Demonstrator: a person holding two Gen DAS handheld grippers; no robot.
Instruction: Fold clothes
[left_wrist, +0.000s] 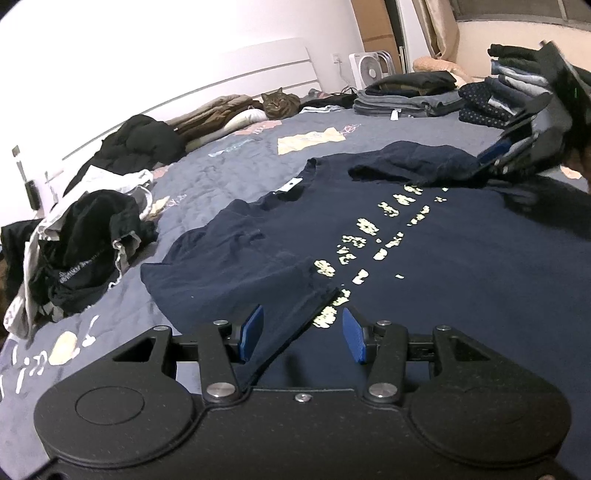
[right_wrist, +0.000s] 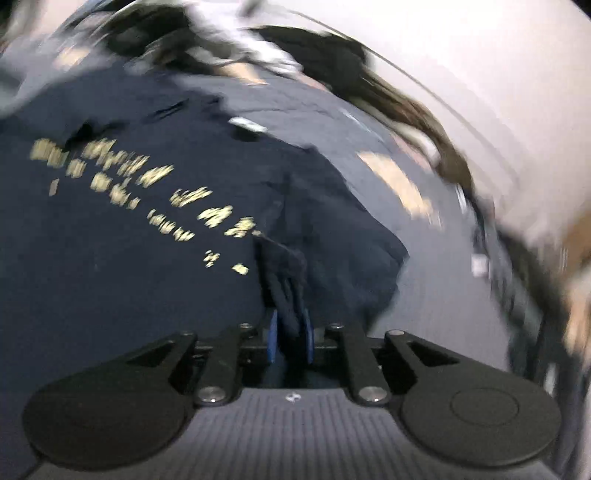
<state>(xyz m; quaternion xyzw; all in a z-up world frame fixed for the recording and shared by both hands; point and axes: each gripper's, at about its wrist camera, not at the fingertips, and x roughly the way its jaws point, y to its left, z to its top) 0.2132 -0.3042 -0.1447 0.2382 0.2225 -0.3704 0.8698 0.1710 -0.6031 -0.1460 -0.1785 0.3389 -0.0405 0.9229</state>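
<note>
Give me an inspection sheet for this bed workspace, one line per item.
Surface: bed with a blue-grey quilt, printed patches on it.
Job's things: navy T-shirt with cracked pale print, spread out; one sleeve folded inward near the left gripper, the other lifted by the right.
Clutter: unfolded dark and white clothes at left; folded stacks at the far side; black jacket; a tabby cat by the headboard.
Grippers: left gripper open over the sleeve edge; right gripper shut on bunched shirt fabric.
Cables: one cord hanging from the wall outlet.
Surroundings: white headboard, box fan, curtain.
</note>
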